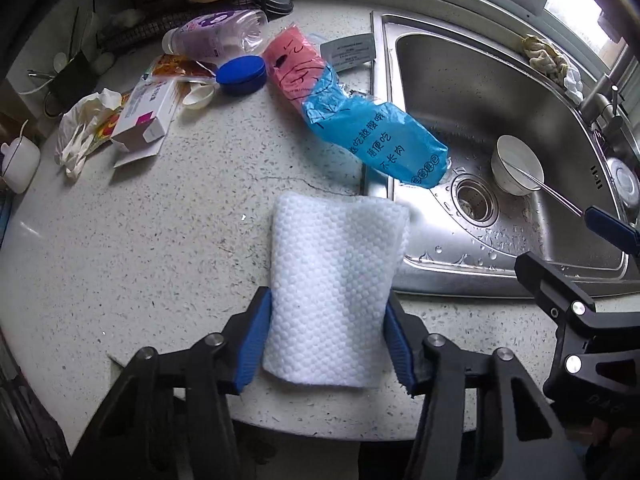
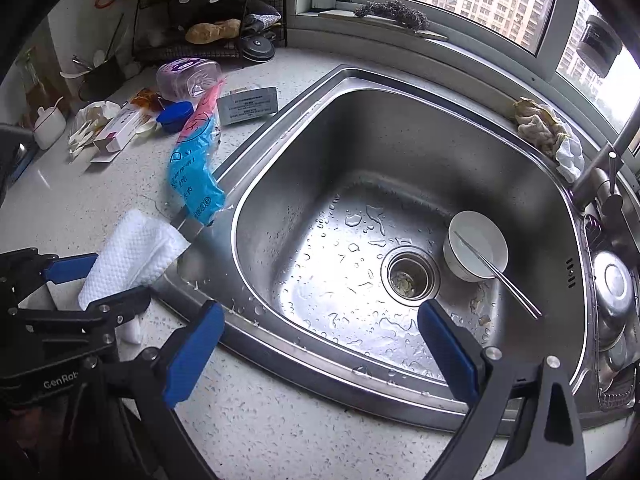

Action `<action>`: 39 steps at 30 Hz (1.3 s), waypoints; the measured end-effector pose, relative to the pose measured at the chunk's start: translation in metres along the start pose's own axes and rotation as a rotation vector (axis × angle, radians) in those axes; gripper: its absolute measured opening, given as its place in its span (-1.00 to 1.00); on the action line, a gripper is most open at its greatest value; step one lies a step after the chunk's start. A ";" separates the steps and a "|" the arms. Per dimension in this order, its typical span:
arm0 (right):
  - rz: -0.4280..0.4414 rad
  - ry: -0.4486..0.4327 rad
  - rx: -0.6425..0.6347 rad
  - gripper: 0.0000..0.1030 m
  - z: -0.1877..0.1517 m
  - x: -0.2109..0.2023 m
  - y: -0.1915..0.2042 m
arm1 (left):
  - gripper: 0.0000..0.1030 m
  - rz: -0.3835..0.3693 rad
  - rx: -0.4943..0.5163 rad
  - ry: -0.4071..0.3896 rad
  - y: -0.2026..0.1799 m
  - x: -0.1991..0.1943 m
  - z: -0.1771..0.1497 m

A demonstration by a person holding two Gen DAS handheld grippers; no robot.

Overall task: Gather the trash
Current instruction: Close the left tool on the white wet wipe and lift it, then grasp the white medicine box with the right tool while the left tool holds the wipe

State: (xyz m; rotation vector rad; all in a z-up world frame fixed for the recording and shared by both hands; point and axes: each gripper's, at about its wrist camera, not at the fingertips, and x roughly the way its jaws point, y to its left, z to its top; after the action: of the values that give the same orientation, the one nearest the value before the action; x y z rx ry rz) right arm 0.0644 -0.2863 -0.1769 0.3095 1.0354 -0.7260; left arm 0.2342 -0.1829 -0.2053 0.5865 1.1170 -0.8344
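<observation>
left hand-held gripper (image 1: 328,344) clamps white cloth (image 1: 336,292) | long axis seemingly toward sink (image 1: 460,272) | right hand-held gripper (image 2: 320,348) apart

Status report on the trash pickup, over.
Left hand-held gripper shut on white cloth. Right hand-held gripper open, empty, over sink. Blue wrapper ahead.

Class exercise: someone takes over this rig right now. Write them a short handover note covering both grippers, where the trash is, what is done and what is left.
Left gripper: shut on the white cloth, at the counter edge by the sink.
Right gripper: open, empty, above the sink.
Trash uncollected on the counter: blue and pink bag overhanging the sink rim, plastic bottle, carton, crumpled glove.
Done: cloth gripped. Left: all the trash.
</observation>
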 end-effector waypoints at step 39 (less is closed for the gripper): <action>0.382 -0.008 -0.232 0.89 0.160 0.057 0.217 | -0.78 0.265 -0.450 -0.161 0.252 -0.055 0.043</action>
State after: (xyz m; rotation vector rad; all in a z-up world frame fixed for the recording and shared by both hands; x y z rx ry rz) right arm 0.3352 -0.2393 -0.1679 0.2917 1.0051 -0.2599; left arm 0.4536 -0.0566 -0.1377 0.2756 1.0103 -0.3745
